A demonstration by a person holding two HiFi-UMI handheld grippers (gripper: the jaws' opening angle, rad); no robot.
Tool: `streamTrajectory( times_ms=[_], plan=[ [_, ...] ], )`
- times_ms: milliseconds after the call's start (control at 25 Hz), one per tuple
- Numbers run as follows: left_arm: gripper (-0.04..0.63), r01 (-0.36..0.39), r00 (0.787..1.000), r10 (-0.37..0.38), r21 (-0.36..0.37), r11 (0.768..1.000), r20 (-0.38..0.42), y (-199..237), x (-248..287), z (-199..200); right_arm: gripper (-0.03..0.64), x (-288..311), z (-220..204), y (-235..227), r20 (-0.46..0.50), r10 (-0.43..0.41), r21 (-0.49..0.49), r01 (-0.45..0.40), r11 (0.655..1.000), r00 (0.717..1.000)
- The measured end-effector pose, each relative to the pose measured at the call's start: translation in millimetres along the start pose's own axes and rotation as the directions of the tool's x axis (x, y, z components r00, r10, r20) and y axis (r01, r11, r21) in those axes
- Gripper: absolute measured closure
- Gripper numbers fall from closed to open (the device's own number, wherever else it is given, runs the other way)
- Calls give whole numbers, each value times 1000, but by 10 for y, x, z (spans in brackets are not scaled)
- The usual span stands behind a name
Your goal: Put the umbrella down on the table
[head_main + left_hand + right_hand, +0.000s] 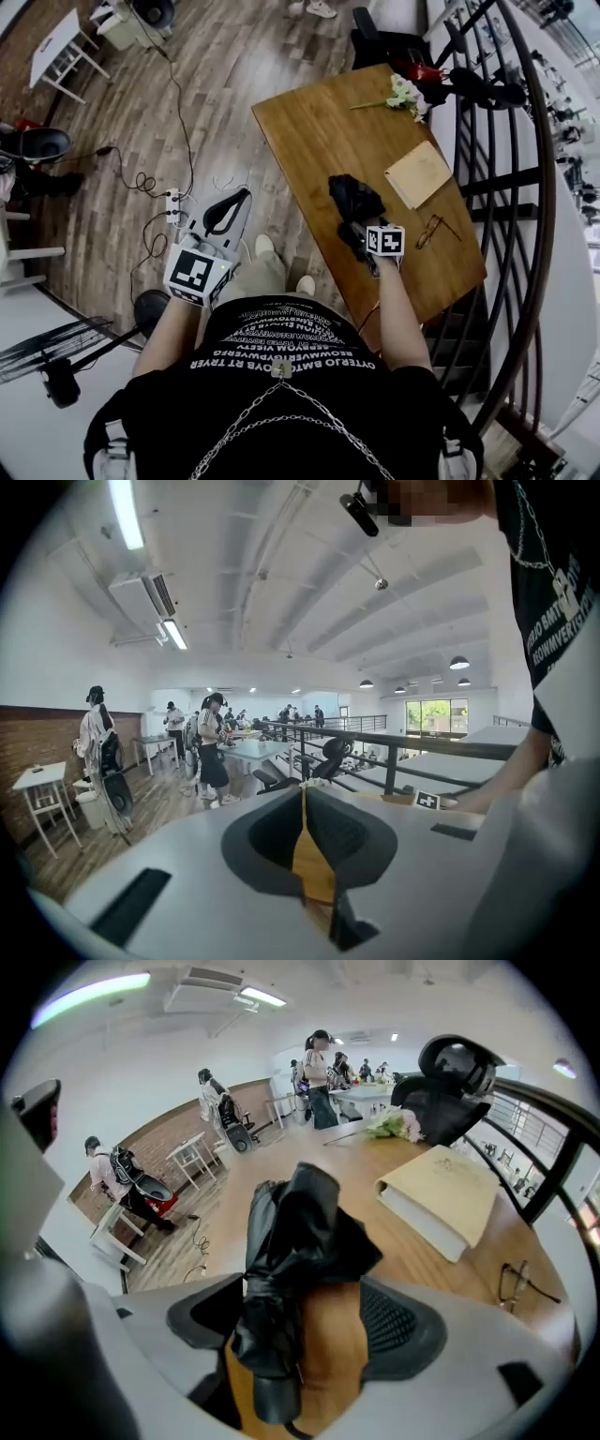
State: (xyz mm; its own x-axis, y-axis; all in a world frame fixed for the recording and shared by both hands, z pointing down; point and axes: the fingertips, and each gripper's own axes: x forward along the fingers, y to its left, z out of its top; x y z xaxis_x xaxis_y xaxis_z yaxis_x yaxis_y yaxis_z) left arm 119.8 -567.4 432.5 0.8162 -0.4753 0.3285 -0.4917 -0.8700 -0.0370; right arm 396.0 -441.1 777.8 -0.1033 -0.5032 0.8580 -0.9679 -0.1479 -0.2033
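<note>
Now the right gripper (305, 1321) gapes wide around the umbrella (300, 1232) on the table (309, 131). The left gripper (302, 799), at 9 o'clock, is clenched, empty.

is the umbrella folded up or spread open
Folded: the black umbrella is a collapsed bundle, its fabric gathered and crumpled along the shaft, with no ribs spread out.

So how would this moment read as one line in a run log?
right claw: open around umbrella | umbrella: lying on table | left claw: shut, empty
</note>
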Motion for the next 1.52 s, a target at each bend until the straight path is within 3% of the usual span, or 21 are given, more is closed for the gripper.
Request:
streamTrajectory(
  times_ms=[160,240,320,400,640,800,960,1520],
  plan=[
    [561,14,999,-14,3,1000,37,-238,18,169,268,-655,24,-186,144,-68,-11,70,997,987],
    [561,16,998,-15,-18,1000,61,-323,-9,230,403,-1064,161,-187,283,-69,-7,74,997,957],
    [561,11,997,-9,-21,1000,80,-400,-51,286,517,-1508,346,-140,415,-70,-25,88,996,907],
    [561,5,996,-3,-16,1000,94,-470,-93,336,581,-1949,549,-43,527,-57,-54,100,994,848],
    [561,-28,988,31,-18,999,149,-545,-254,532,600,-3179,1091,396,745,53,-194,140,971,665],
    [561,-60,983,61,-10,998,172,-542,-391,626,601,-3668,1271,560,796,94,-235,163,958,598],
    [561,-69,982,70,-8,998,174,-604,-512,649,601,-3832,1238,616,801,110,-250,162,955,589],
    [561,-137,985,132,45,990,109,-497,-927,442,601,-3355,1224,781,751,159,-271,79,959,640]
  ],
)
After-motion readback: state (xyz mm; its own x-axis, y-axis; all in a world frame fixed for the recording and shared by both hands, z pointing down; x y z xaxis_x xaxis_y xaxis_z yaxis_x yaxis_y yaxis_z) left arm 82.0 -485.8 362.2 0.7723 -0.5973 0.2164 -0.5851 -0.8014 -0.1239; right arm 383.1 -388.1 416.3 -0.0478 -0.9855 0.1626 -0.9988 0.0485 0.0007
